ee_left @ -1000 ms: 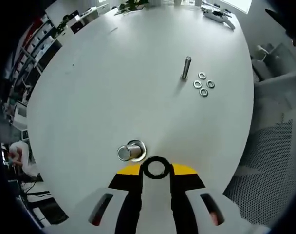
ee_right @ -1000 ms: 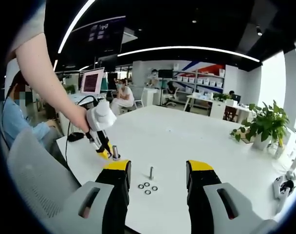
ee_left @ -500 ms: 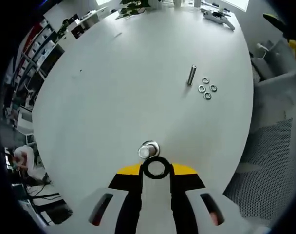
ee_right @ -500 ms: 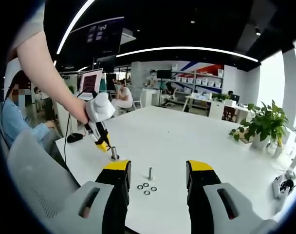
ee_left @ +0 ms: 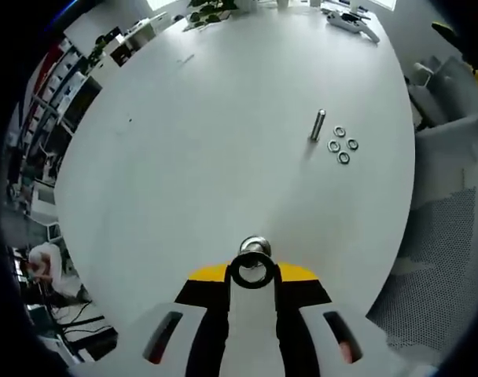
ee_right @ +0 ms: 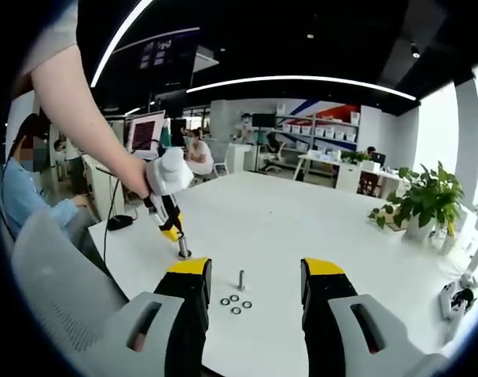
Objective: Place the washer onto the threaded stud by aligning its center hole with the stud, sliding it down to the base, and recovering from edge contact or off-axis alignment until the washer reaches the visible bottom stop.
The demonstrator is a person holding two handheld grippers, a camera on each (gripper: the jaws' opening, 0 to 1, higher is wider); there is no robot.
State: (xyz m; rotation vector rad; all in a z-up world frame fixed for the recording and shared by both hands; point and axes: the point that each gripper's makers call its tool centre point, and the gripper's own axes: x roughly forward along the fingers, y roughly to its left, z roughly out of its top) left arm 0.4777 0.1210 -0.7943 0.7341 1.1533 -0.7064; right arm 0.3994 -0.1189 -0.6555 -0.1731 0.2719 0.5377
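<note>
Left gripper (ee_left: 252, 276): angled down over the stud (ee_left: 254, 247), near tabletop (ee_left: 207, 141) edge, clamping the washer (ee_left: 251, 272) flat.
Stud: upright.
Right gripper (ee_right: 251, 287): level, jaws wide, holding nothing.

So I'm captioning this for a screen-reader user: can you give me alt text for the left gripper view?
The left gripper holds a dark washer in its shut jaws just over an upright stud on a white table. Farther off stand a second stud and four loose washers.

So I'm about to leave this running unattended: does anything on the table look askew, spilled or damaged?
Nothing stands out. The left gripper holds a washer right over one stud; a second stud stands upright beside four loose washers on the white table.
</note>
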